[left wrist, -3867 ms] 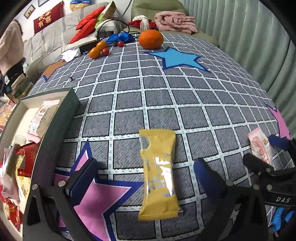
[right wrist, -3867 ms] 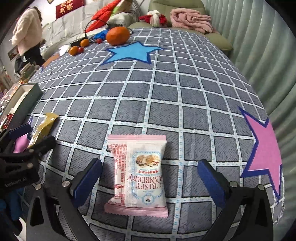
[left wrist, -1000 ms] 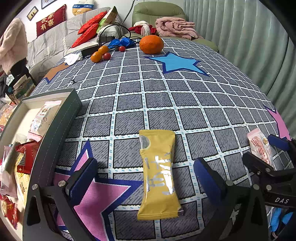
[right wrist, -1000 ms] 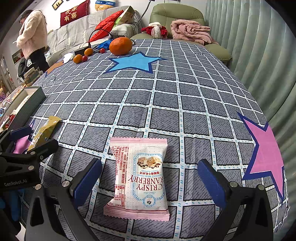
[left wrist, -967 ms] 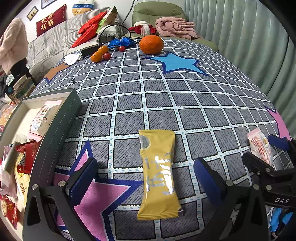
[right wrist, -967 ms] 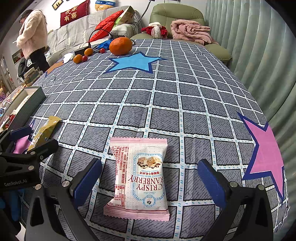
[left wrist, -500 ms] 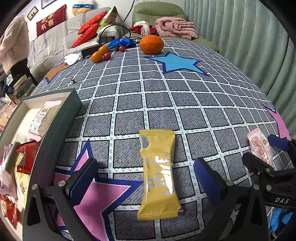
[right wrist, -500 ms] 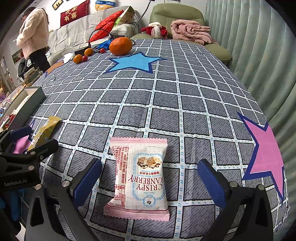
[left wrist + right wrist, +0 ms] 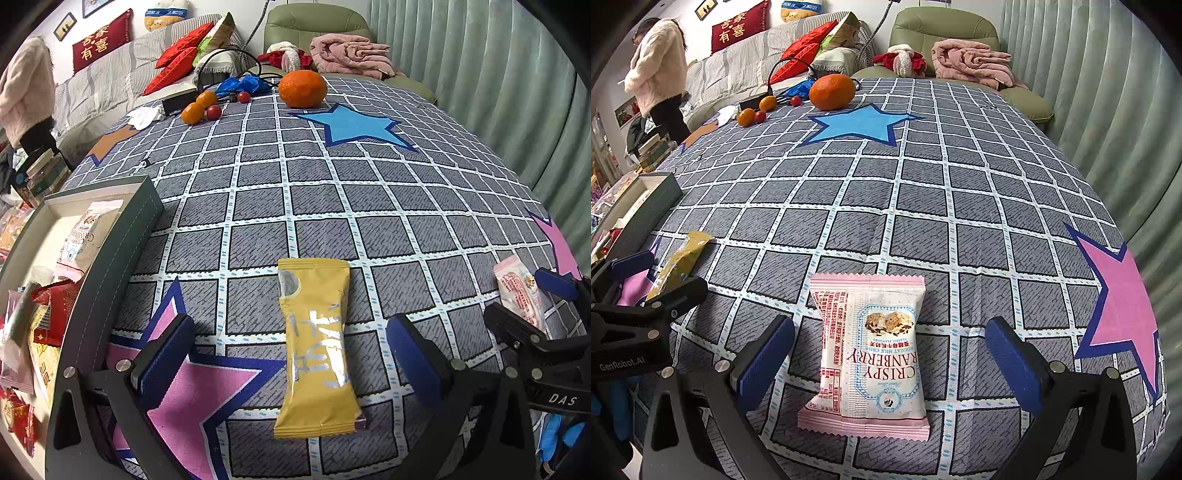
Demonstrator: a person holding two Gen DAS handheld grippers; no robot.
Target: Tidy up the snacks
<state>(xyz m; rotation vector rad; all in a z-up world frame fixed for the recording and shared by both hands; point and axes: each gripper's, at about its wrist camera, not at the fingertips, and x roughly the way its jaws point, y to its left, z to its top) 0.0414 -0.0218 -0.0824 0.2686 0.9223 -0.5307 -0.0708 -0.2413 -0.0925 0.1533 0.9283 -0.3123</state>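
A yellow snack packet (image 9: 317,343) lies lengthwise on the checked cloth between the blue pads of my left gripper (image 9: 291,358), which is open and not touching it. In the right wrist view a pink-and-white cranberry crisp packet (image 9: 870,354) lies between the pads of my right gripper (image 9: 892,360), also open around it. Each view shows the other gripper at its edge: the right gripper (image 9: 528,306) by the pink packet (image 9: 519,295), the left gripper (image 9: 657,275) by the yellow packet (image 9: 681,258). A dark green box (image 9: 107,258) at the left holds several snack packets.
At the table's far end sit a large orange (image 9: 303,88), small oranges (image 9: 192,112), red tomatoes and a cable. A person in a pale fluffy top (image 9: 659,70) stands beyond the table's left. A green armchair with a pink blanket (image 9: 971,62) and curtains lie behind.
The grippers and packets hold the same places as a second ago. Compared with about four seconds ago, both views have tilted slightly so the table's far end sits lower in frame.
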